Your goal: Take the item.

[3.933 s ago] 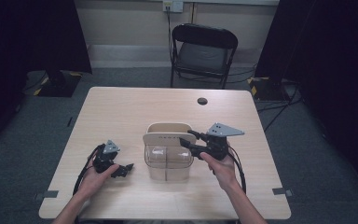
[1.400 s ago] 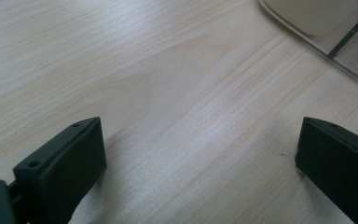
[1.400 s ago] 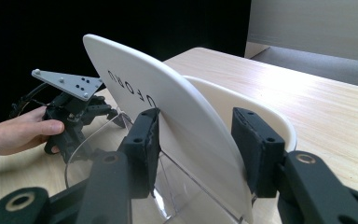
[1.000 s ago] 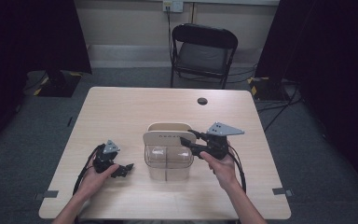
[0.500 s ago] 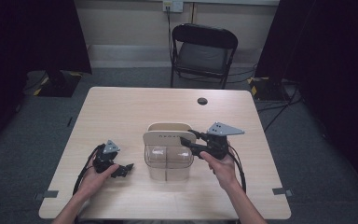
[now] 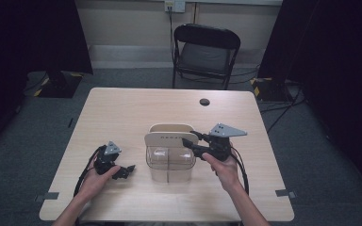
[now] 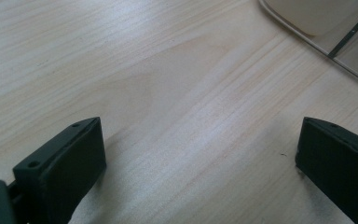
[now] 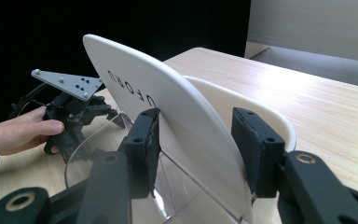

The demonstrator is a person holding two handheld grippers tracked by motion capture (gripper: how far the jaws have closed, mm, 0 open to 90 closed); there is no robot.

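Observation:
A clear plastic rack stands mid-table with two cream plates upright in it. The front plate bears printed letters; the back plate stands just behind. My right gripper reaches in from the right. In the right gripper view its jaws straddle the front plate's right edge, the right gripper open, one jaw close to the lettered face and a gap on the other side towards the back plate. My left gripper rests low on the table left of the rack, open over bare wood.
A small black round object lies near the table's far edge. A black folding chair stands beyond the table. The rack's corner shows at the upper right of the left gripper view.

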